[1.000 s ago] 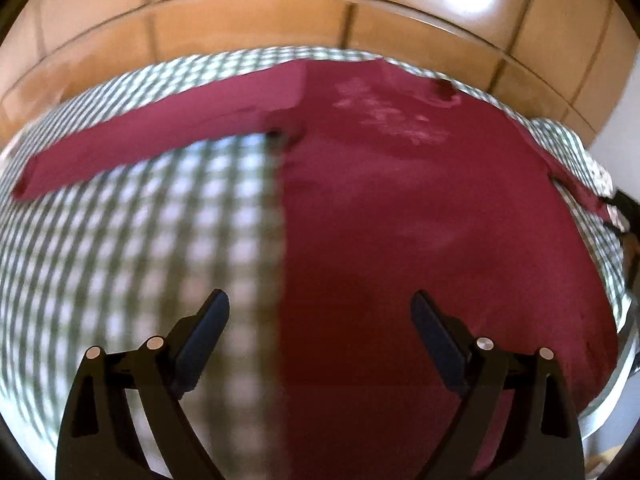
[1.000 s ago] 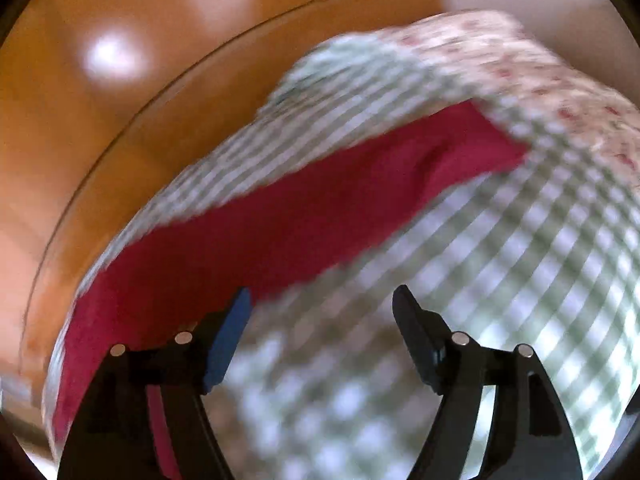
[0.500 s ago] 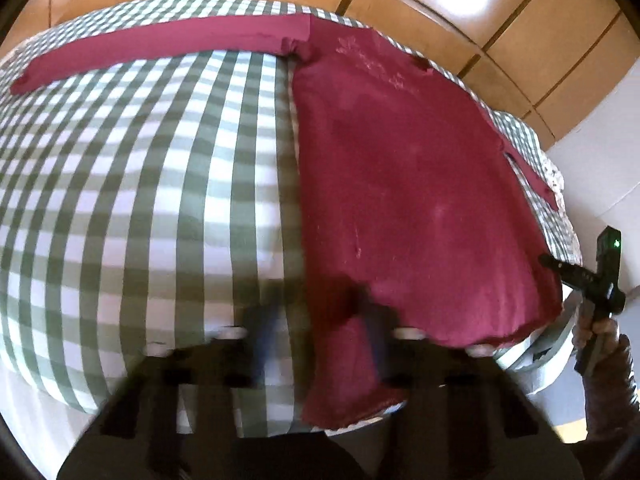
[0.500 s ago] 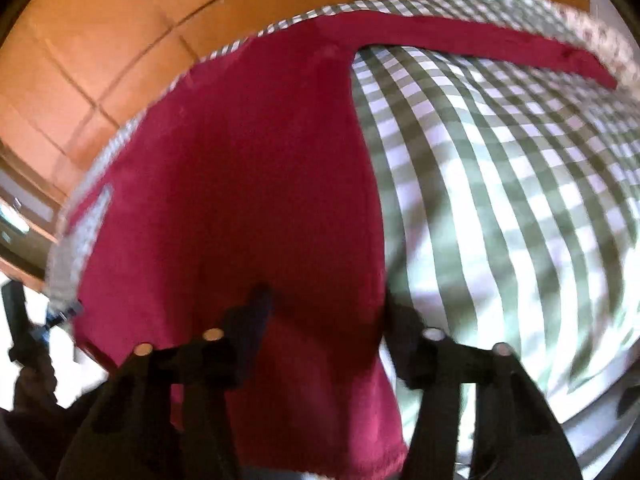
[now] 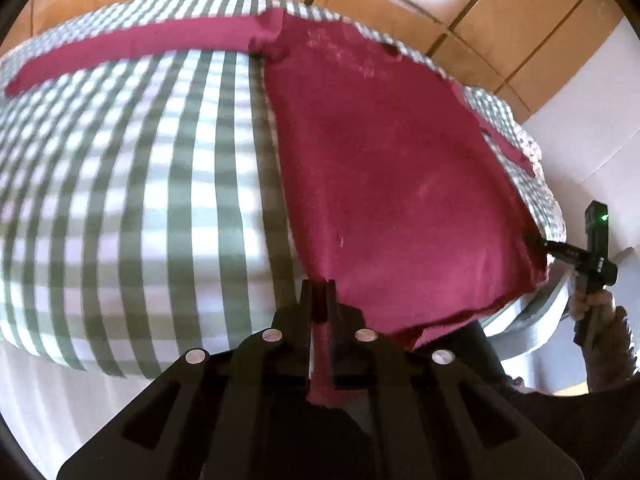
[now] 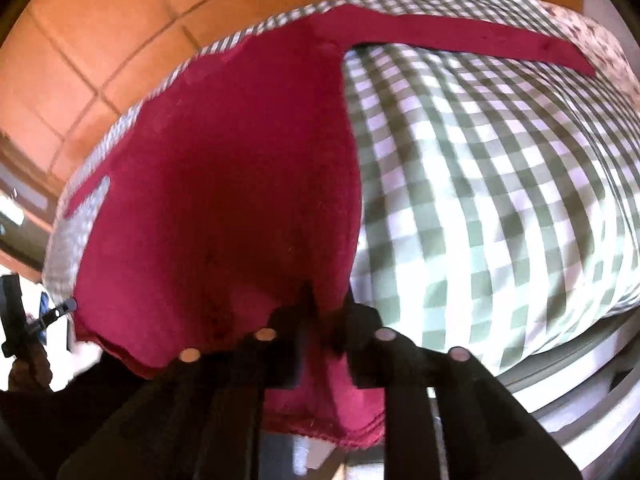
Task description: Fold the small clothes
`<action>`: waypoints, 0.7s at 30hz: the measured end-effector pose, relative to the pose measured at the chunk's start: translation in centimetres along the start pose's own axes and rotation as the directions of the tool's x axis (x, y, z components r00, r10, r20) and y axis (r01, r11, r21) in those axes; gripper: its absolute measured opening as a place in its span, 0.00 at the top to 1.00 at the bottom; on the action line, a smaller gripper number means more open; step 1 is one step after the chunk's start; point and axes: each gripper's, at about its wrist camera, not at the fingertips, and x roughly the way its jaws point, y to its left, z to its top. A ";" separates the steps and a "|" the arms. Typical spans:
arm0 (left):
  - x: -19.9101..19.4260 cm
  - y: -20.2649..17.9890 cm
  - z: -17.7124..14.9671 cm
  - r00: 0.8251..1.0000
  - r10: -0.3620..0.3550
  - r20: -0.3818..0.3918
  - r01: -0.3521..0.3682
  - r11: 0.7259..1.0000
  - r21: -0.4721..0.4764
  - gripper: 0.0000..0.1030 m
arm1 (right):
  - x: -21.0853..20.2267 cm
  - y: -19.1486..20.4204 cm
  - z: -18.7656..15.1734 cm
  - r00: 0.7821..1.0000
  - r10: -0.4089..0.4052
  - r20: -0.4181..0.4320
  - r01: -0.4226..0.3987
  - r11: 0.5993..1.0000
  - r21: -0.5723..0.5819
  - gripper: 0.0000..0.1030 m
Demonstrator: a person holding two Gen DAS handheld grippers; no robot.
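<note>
- Left gripper (image 5: 319,294) is clamped on the shirt (image 5: 392,176) hem's left corner; right gripper (image 6: 328,304) pinches the right corner.
- Thin bites: a hard pull could slip either corner.
- Shirt lies flat on the checked cloth (image 5: 132,184); uneven lifting would skew the fold, sleeves (image 5: 136,46) trailing.

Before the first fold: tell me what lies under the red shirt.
Under the red shirt lies a green checked cloth, showing on both sides. Both tongs, left and right, pinch its near hem. What lies under its middle is covered.
</note>
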 end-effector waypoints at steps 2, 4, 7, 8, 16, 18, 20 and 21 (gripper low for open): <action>-0.8 -0.3 1.4 0.998 0.031 0.059 -0.031 1.000 0.001 0.48 | -1.0 -1.6 0.9 0.998 0.001 0.063 -0.005 0.998 0.058 0.51; -1.4 -0.2 2.8 0.991 0.058 0.125 -0.057 0.998 -0.011 0.41 | -1.6 -3.6 2.7 0.992 0.004 0.126 -0.021 0.991 0.134 0.51; -0.6 -1.1 5.8 0.982 0.084 0.170 -0.084 0.996 -0.009 0.41 | -1.7 -7.7 5.7 0.977 -0.024 0.211 -0.040 0.955 0.293 0.51; 0.1 -1.5 6.6 0.980 0.093 0.179 -0.094 0.996 -0.003 0.41 | -1.7 -9.2 6.8 0.971 -0.034 0.235 -0.051 0.937 0.347 0.51; 6.4 -4.7 9.9 0.985 0.131 0.115 -0.142 0.986 0.092 0.28 | -0.4 -21.1 14.7 0.924 -0.187 0.333 -0.091 0.740 0.667 0.57; 7.5 -5.1 9.9 0.987 0.134 0.087 -0.143 0.985 0.101 0.28 | 0.1 -23.3 16.2 0.918 -0.208 0.337 -0.102 0.697 0.710 0.57; 8.3 -5.0 9.9 0.988 0.141 0.063 -0.147 0.984 0.097 0.28 | 1.1 -25.3 17.6 0.918 -0.187 0.350 -0.149 0.655 0.741 0.57; 8.5 -4.8 9.9 0.988 0.146 0.055 -0.150 0.984 0.096 0.28 | 1.6 -26.1 18.2 0.919 -0.173 0.354 -0.170 0.638 0.751 0.57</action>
